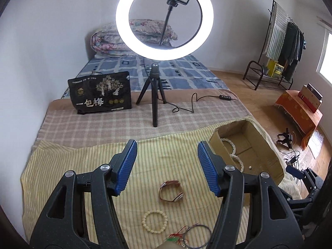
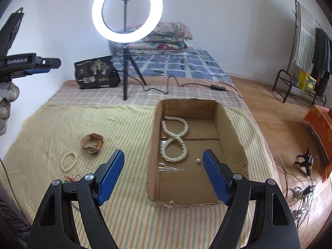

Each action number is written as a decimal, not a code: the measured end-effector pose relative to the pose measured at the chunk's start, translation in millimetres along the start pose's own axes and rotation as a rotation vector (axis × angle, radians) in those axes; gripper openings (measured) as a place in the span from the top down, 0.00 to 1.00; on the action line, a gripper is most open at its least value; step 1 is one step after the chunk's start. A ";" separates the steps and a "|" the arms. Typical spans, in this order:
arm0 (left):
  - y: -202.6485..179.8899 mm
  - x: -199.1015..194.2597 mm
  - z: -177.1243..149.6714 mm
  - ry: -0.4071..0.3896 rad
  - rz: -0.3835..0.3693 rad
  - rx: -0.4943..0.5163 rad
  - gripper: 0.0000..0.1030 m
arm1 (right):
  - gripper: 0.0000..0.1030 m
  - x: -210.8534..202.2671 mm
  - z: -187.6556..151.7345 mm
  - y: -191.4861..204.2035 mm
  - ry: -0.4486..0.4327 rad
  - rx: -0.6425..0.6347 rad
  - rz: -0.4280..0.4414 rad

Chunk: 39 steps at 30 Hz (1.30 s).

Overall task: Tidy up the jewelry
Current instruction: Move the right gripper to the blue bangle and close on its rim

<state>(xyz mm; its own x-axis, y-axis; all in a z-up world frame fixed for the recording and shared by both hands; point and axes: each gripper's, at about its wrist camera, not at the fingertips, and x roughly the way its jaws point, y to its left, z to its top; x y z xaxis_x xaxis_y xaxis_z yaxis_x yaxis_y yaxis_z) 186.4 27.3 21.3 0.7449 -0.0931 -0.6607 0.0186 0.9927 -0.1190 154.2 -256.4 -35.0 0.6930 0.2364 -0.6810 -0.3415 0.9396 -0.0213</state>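
Observation:
On the striped yellow cloth lie a brown-strapped watch (image 1: pixel 171 191) (image 2: pixel 92 143), a cream bead bracelet (image 1: pixel 154 221) (image 2: pixel 68 161) and thin coloured cord bracelets (image 1: pixel 187 235) (image 2: pixel 70 178). An open cardboard box (image 2: pixel 230 124) (image 1: pixel 267 145) holds a white pearl necklace (image 2: pixel 173 139) (image 1: pixel 234 154) twisted into a figure eight, and a small loose bead (image 2: pixel 198 161). My left gripper (image 1: pixel 167 147) hangs open and empty above the cloth, with the watch below and between its fingers. My right gripper (image 2: pixel 164 157) is open and empty over the box's near end.
A lit ring light on a black tripod (image 1: pixel 155 95) (image 2: pixel 125 76) stands behind the cloth, its cable (image 1: pixel 193 103) trailing right. A black printed bag (image 1: pixel 100 92) (image 2: pixel 96 73) sits beside it. Folded quilts, a clothes rack (image 1: pixel 278 47) and floor cables lie beyond.

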 end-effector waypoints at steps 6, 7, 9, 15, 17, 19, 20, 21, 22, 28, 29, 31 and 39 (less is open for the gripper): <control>34.6 -17.7 -40.6 0.031 0.009 -0.048 0.40 | 0.25 2.7 -7.9 37.9 0.002 -0.105 0.093; 39.2 -18.9 -47.5 0.040 0.007 -0.054 0.40 | 0.25 3.6 -9.6 43.8 0.008 -0.121 0.103; 46.4 -20.4 -60.0 0.057 0.003 -0.062 0.40 | 0.25 7.3 -13.4 55.8 0.028 -0.157 0.107; 50.3 -20.4 -88.9 0.103 -0.007 -0.030 0.40 | 0.25 25.7 -25.5 76.2 0.121 -0.203 0.159; 48.9 -21.7 -97.1 0.114 -0.010 -0.018 0.40 | 0.25 30.9 -29.9 80.7 0.149 -0.208 0.172; 49.5 -23.6 -105.6 0.127 -0.033 -0.021 0.40 | 0.25 37.5 -33.9 83.4 0.178 -0.216 0.183; 49.3 -24.1 -110.1 0.138 -0.043 -0.020 0.40 | 0.25 41.9 -36.1 85.0 0.195 -0.222 0.187; 49.1 -24.4 -114.0 0.146 -0.050 -0.019 0.40 | 0.25 46.1 -38.5 86.5 0.212 -0.227 0.192; 49.2 -24.1 -118.3 0.155 -0.058 -0.019 0.40 | 0.25 49.4 -40.5 87.6 0.225 -0.229 0.197; 40.9 -19.0 -152.9 0.252 -0.143 -0.034 0.40 | 0.26 69.2 -51.7 95.9 0.304 -0.249 0.237; 38.5 -17.3 -159.6 0.272 -0.159 -0.036 0.40 | 0.30 72.0 -53.3 98.4 0.315 -0.259 0.241; 33.2 -14.3 -170.2 0.304 -0.178 -0.033 0.40 | 0.34 76.2 -55.8 102.2 0.334 -0.271 0.249; 3.1 -1.2 -206.0 0.411 -0.241 0.024 0.40 | 0.49 91.5 -65.3 111.5 0.393 -0.306 0.275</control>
<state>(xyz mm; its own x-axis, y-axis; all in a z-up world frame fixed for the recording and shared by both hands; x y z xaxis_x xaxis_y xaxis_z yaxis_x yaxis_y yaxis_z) 48.2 14.8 -130.9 0.3921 -0.3390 -0.8552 0.1779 0.9400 -0.2911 138.1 -146.1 -147.4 0.2840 0.2975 -0.9115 -0.6853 0.7279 0.0240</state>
